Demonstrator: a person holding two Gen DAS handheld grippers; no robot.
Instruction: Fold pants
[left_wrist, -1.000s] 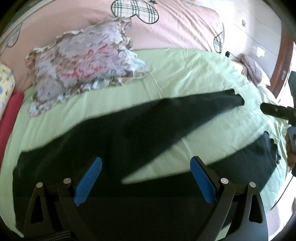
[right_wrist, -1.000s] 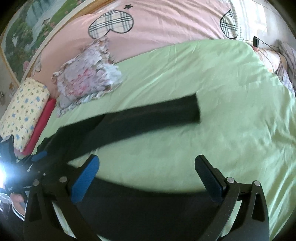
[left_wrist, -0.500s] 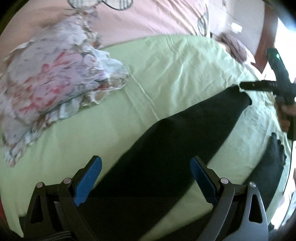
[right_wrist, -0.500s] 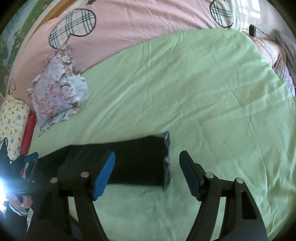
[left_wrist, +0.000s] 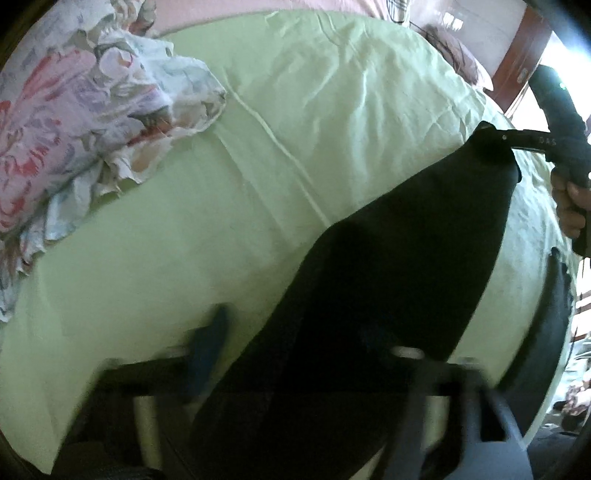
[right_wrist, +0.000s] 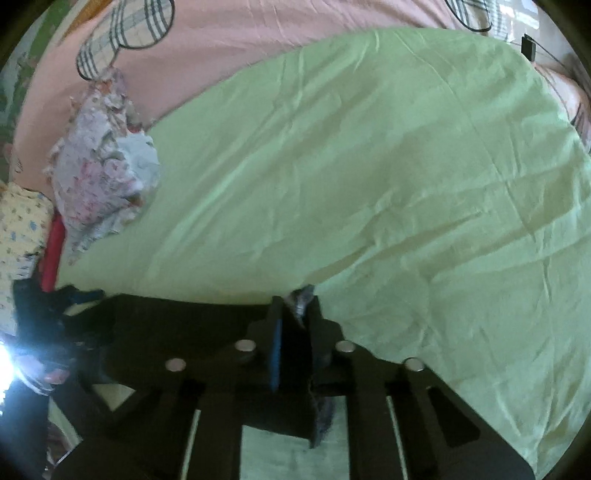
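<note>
Black pants (left_wrist: 388, 295) lie on a light green sheet (left_wrist: 258, 184). In the right wrist view my right gripper (right_wrist: 293, 325) is shut on the hem of the far pant leg (right_wrist: 184, 325). It shows in the left wrist view (left_wrist: 498, 144) pinching that hem at the right. My left gripper (left_wrist: 295, 354) is blurred over the pants' upper part, its blue pad (left_wrist: 207, 343) left of the cloth and the right finger dark against it. Its jaws look partly closed around the fabric. The other leg (left_wrist: 550, 314) lies at the right bed edge.
A floral ruffled pillow (left_wrist: 74, 129) lies at the left, also in the right wrist view (right_wrist: 103, 184). A pink sheet with plaid hearts (right_wrist: 258, 37) covers the far bed. A yellow pillow (right_wrist: 18, 229) and red item (right_wrist: 51, 251) sit far left. A wooden bed frame (left_wrist: 517, 66) stands at the right.
My right gripper closed on the far leg's hem. My left gripper moved in over the waist area and its fingers narrowed around the fabric, with motion blur.
</note>
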